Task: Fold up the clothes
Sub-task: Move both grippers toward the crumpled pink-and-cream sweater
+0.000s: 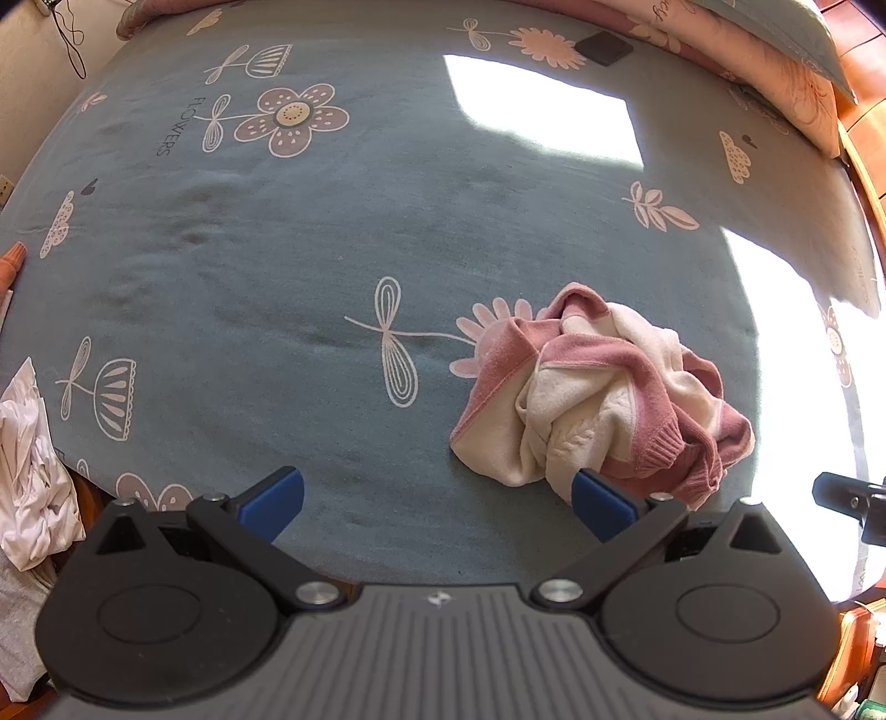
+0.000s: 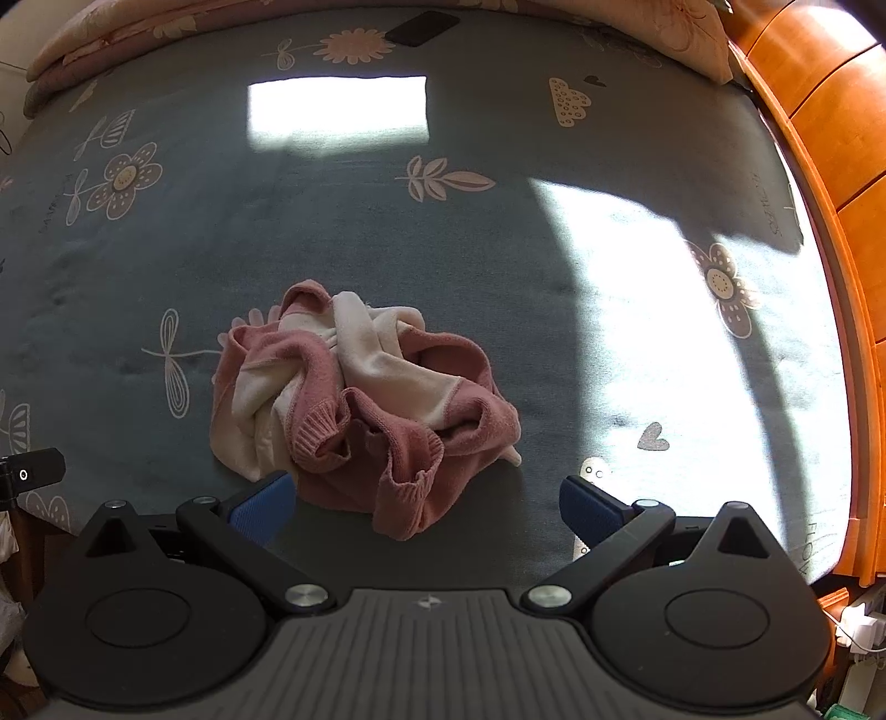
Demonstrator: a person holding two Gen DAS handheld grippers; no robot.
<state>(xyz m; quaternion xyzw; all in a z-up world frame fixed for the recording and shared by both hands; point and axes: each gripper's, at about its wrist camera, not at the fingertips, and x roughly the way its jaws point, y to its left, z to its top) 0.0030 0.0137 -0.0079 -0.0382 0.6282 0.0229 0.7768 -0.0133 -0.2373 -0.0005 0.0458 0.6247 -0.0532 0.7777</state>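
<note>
Grey-blue bedsheet point(image 1: 310, 266) printed with pale flowers, clouds and hearts covers the bed, and the word "FLOWERS" point(image 1: 168, 126) runs beside 1 bloom in the left wrist view; other lettering near the sheet's right edge is too blurred to read. 2 bright patches of sunlight fall across the fabric. Crumpled pink-and-cream knitted sweater point(image 2: 354, 404) lies in a heap near the front edge of the bed — ribbed cuffs showing. Left gripper point(image 1: 437, 501) has its blue-padded jaws spread wide, holding nothing, its right pad just beside the heap. Right gripper point(image 2: 423, 507) is likewise wide apart and empty, the heap's nearest fold lying between its pads. Flat black rectangular object point(image 2: 422, 27) rests by the pink floral pillows point(image 1: 775, 72).
</note>
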